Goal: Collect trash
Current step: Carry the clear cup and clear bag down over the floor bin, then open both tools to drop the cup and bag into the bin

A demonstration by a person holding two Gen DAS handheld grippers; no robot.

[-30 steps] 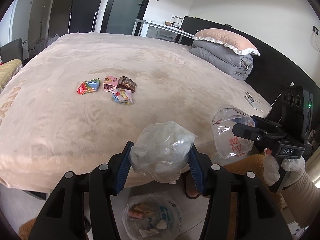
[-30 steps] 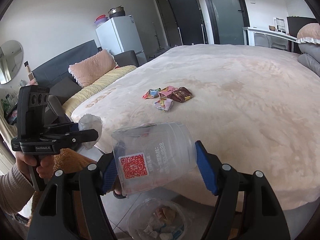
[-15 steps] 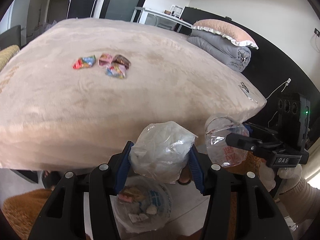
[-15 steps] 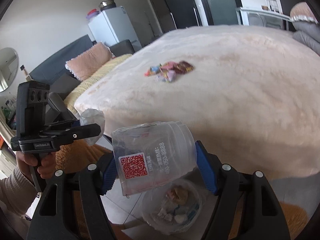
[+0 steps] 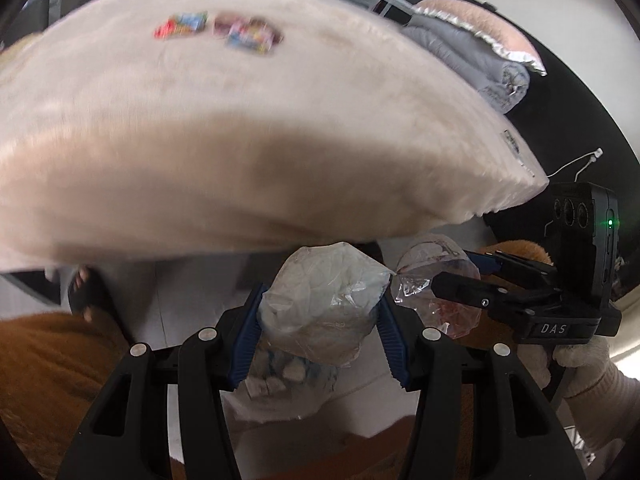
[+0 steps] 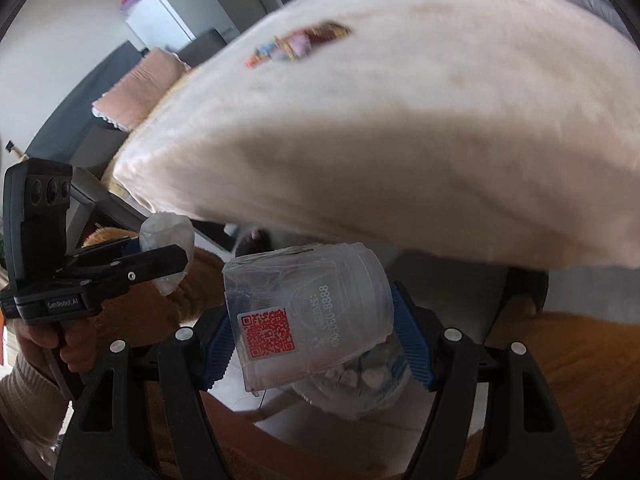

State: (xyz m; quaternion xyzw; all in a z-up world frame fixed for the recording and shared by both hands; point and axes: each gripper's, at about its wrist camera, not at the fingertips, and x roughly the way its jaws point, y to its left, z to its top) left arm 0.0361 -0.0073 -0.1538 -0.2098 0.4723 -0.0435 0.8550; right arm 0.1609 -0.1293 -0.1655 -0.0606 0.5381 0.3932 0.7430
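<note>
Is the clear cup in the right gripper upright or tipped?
Tipped. The clear cup lies roughly sideways between the right gripper fingers, its QR label facing the camera, above the trash bag on the floor.

Daylight fills both views, soft and even, with no harsh glare. Motion blur smears the bed point(image 5: 248, 128) in the left wrist view, and the wrappers point(image 5: 218, 32) on it are streaked colour only. Same smear on the right wrist view, bed point(image 6: 420, 140) fuzzy throughout. Close in, things are sharp: the crumpled plastic bag point(image 5: 324, 304) and the clear cup point(image 6: 308, 320), its red code crisp. Deep shadow lies under the bed's edge. Fisheye bending curves the mattress into a dome; the corners go black.
</note>
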